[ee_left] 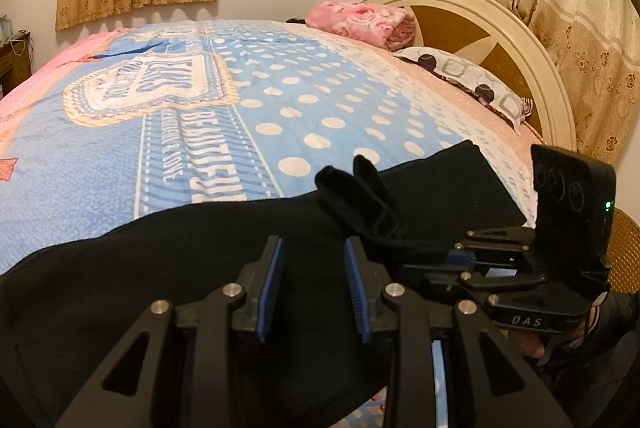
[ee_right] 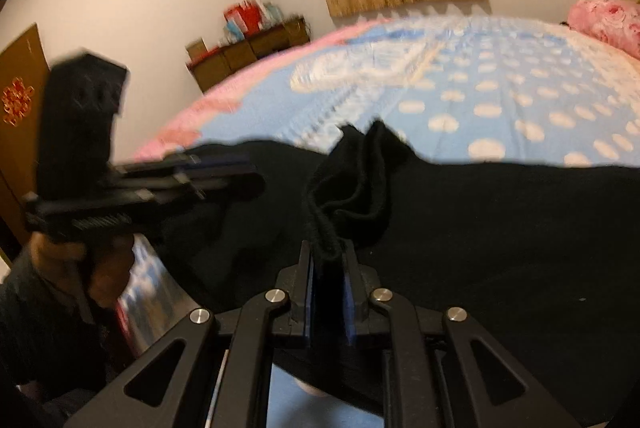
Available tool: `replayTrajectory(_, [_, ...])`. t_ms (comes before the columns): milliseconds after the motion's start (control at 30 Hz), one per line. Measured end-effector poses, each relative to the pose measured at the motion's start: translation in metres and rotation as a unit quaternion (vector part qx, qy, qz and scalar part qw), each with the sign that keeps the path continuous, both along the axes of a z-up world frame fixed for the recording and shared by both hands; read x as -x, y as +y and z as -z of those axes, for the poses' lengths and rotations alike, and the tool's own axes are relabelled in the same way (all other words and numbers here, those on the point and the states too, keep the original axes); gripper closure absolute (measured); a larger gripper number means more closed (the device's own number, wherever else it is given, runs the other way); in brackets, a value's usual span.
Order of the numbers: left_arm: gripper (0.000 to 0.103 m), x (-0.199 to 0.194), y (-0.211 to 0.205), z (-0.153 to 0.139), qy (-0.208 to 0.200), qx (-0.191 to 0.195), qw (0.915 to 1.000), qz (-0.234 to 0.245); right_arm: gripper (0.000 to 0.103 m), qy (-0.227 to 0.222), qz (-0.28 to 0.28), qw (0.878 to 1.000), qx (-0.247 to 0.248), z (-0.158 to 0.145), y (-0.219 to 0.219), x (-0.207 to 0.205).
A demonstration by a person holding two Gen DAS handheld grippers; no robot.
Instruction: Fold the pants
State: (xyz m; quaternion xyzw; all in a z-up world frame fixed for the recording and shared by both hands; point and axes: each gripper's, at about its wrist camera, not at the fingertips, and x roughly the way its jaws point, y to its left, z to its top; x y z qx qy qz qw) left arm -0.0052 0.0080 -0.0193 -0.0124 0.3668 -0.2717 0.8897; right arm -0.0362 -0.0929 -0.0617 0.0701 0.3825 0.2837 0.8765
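Black pants lie across the near side of the blue polka-dot bedspread. My left gripper hovers over them with its blue pads apart, and only flat black cloth shows in the gap. To its right, my right gripper pinches a raised bunch of the pants. In the right wrist view the right gripper is shut on that black fold, which stands up from its tips. The left gripper shows blurred at the left, over the pants' edge.
A folded pink floral blanket and a patterned pillow lie by the cream headboard. Curtains hang behind. A wooden cabinet stands by the far wall and a brown door is at left. A hand holds the left gripper.
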Motion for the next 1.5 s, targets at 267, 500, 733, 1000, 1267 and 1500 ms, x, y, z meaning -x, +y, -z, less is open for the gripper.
replayTrajectory(267, [0.069,0.004,-0.012,-0.009,0.0,0.011,0.9999,0.013,0.053,0.014,-0.042,0.999,-0.027,-0.015,-0.015,0.019])
replayTrajectory(500, [0.069,0.009,-0.055,0.002,0.025,0.005,0.9981,0.057,0.053,-0.029,0.111,0.993,0.009,-0.028,-0.104,0.05])
replayTrajectory(733, [0.069,0.006,-0.062,0.016,0.053,-0.011,0.9981,0.029,0.053,-0.036,0.227,0.972,0.053,-0.021,-0.178,0.082])
replayTrajectory(1000, [0.086,0.008,-0.069,0.018,0.075,0.009,0.9963,0.039,0.053,-0.056,0.176,0.978,0.099,-0.006,-0.156,0.095])
replayTrajectory(1267, [0.094,0.032,-0.069,0.016,0.072,0.004,0.9957,0.058,0.083,-0.063,0.191,0.968,0.151,0.005,-0.152,0.084])
replayTrajectory(1500, [0.091,0.018,-0.05,0.014,0.058,0.01,0.998,0.022,0.087,-0.052,0.185,0.971,0.145,0.011,-0.156,0.086])
